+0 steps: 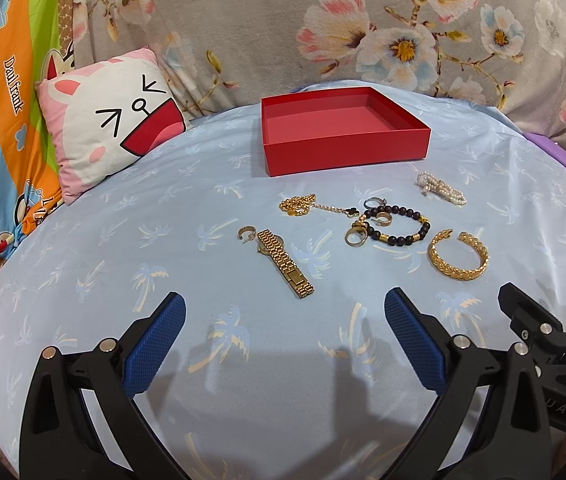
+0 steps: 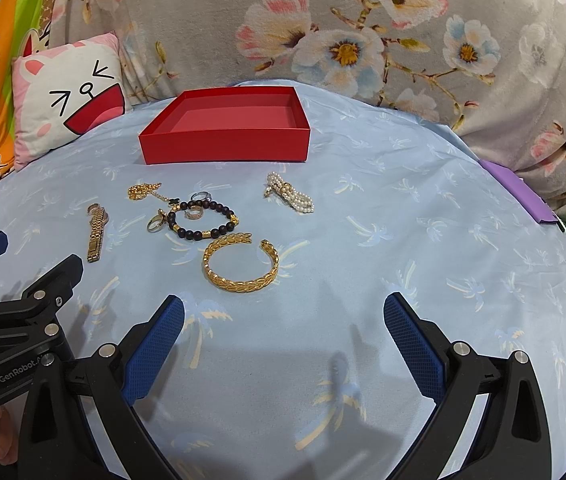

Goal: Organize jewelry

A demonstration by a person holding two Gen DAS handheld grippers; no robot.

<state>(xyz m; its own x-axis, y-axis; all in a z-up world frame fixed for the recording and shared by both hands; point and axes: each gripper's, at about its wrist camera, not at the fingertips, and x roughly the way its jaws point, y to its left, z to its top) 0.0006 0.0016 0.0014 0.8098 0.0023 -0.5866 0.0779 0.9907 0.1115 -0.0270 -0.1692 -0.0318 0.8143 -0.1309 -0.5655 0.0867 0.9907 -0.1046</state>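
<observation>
At the bottom of both frames my two grippers hover over bare blue palm-print sheet point(image 2: 363, 208): the left gripper point(image 1: 285, 314) and the right gripper point(image 2: 283, 314) each have their blue pads spread wide apart with nothing between them. I judge nothing is sorted yet, so they wait low and clear of the pieces.

Just above my left pads, centre frame, the gold watch point(image 1: 285, 262) lies flat and slanted, a small gold hoop point(image 1: 245, 234) just beside its upper end. Above my right pads the gold cuff bangle point(image 2: 243, 266) rests with its gap turned toward the top of the frame, apart from the rest, so it looks the easiest first grab.

Higher up, the dark bead bracelet point(image 2: 205, 222) circles a small ring point(image 2: 194, 213), with a larger gold ring point(image 2: 155, 224) touching its left side and a silver ring point(image 2: 201, 197) at its top; crowded, so I would pinch carefully there. The gold chain point(image 2: 145, 192) bunches to the upper left of that cluster, and the pearl bracelet point(image 2: 290, 197) sits alone to the right.

Farthest, upper centre, the red box point(image 2: 225, 146) stands open and empty, its low near wall facing the jewelry. Open sheet lies between, a free path. A cat pillow point(image 2: 67, 100) leans at upper left, well apart; the floral blanket point(image 2: 323, 32) closes the back.
</observation>
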